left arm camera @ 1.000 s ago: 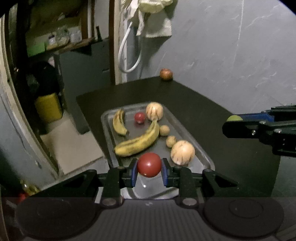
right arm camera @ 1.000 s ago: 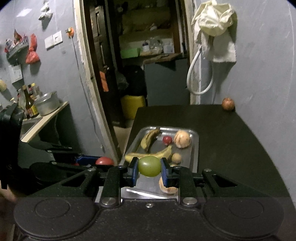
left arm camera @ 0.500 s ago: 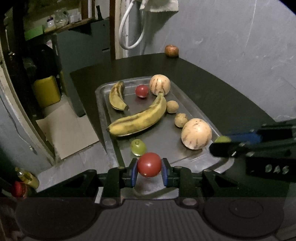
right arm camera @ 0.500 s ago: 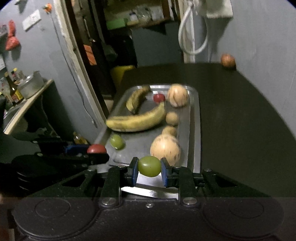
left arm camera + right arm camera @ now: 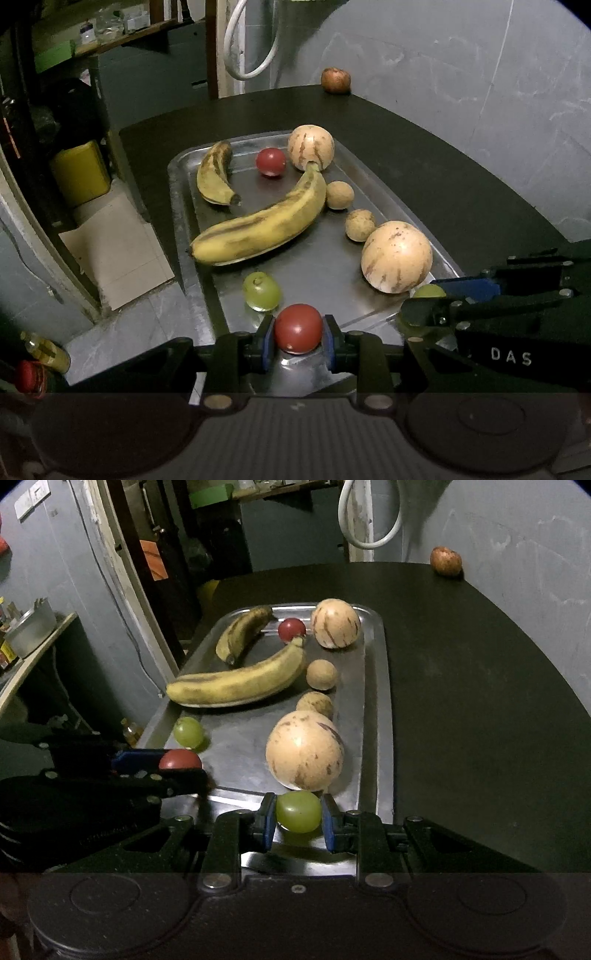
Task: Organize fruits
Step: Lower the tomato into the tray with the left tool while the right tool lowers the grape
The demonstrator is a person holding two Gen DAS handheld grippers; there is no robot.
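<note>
Now both tools (image 5: 298,338) (image 5: 298,821) lower, nearer tray (image 5: 177,192).

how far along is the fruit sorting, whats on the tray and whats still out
Mostly done: the tray already holds two bananas, two pale melons, two small brown fruits, a red tomato and a green grape. In hand: the left gripper clamps another tomato, the right gripper another grape, both at the tray's near edge. Left: one reddish fruit at the table's far corner.
</note>
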